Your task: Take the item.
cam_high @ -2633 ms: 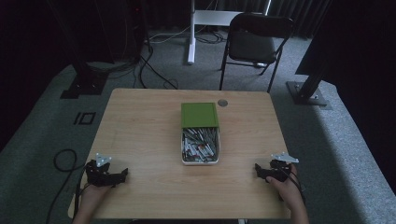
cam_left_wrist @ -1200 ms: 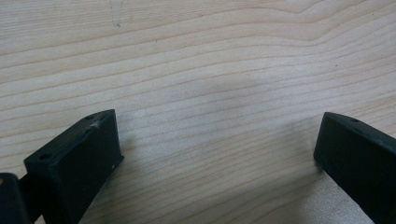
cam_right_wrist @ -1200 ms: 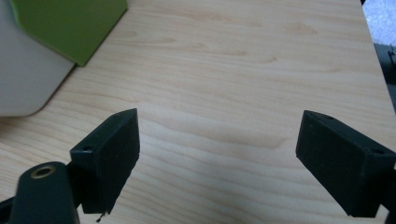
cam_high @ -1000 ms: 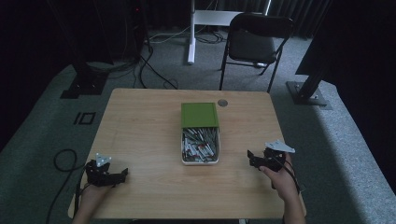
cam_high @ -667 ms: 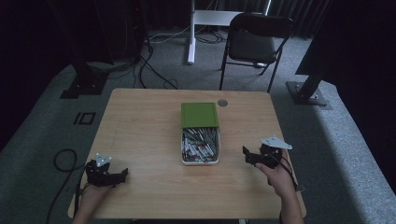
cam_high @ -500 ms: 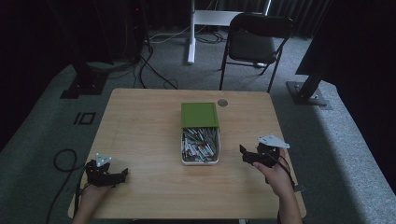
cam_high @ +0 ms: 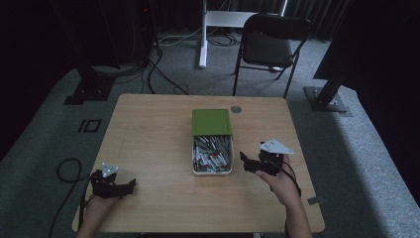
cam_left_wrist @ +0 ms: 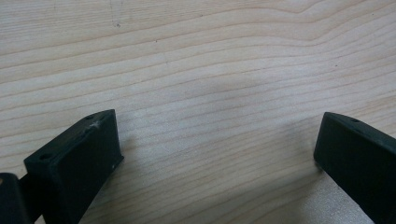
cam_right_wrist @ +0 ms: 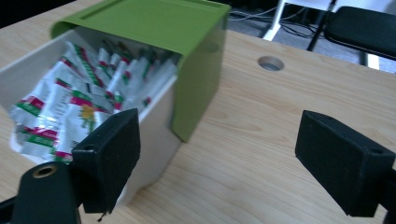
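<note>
A white box (cam_high: 212,168) of small red, green and white packets (cam_high: 210,153) lies mid-table, its green lid (cam_high: 211,121) slid back over the far half. My right gripper (cam_high: 245,162) hovers just right of the box with its jaws wide open and nothing between them. In the right gripper view, that gripper (cam_right_wrist: 224,158) faces the box wall (cam_right_wrist: 156,140), the packets (cam_right_wrist: 65,107) and the lid (cam_right_wrist: 154,23); its left jaw is close to the wall. My left gripper (cam_high: 130,185) rests at the near left corner. In the left gripper view, it (cam_left_wrist: 215,158) is open over bare wood.
The wooden table (cam_high: 148,134) has a round cable hole (cam_high: 236,109) behind the box. A black folding chair (cam_high: 270,44) stands beyond the far edge. Cables (cam_high: 163,79) and stand bases (cam_high: 327,99) lie on the grey carpet around it.
My right gripper has moved left and slightly forward from the table's right edge, up beside the box. The left gripper has stayed where it was.
</note>
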Action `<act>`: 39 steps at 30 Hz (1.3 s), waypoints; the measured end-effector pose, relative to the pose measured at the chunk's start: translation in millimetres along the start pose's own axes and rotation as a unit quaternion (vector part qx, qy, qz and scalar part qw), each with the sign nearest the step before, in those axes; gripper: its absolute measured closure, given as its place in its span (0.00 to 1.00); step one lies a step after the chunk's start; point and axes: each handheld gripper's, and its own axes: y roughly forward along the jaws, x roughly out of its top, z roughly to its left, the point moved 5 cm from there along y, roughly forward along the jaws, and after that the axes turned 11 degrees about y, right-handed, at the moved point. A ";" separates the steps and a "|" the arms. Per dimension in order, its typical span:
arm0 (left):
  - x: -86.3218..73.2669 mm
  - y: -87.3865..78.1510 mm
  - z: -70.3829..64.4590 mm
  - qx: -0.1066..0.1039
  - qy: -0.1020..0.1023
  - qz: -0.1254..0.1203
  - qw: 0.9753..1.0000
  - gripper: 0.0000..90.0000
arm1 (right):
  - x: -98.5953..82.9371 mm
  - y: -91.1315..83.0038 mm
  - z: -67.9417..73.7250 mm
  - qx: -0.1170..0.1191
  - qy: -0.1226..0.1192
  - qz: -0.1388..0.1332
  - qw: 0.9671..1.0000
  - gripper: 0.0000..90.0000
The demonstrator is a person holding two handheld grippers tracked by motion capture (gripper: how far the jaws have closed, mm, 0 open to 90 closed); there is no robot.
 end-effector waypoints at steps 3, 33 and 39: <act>0.0 0.0 0.0 0.000 0.000 0.000 1.000 0.01 | 1.5 3.0 8.1 0.009 -0.007 0.001 1.000 0.16; 0.1 0.1 -0.1 0.000 -0.001 0.000 1.000 0.01 | -0.8 24.0 79.4 0.087 -0.082 0.021 0.993 0.46; 0.0 0.0 0.0 0.000 0.000 0.000 1.000 0.01 | -8.0 29.6 86.4 0.098 -0.101 0.041 0.989 0.60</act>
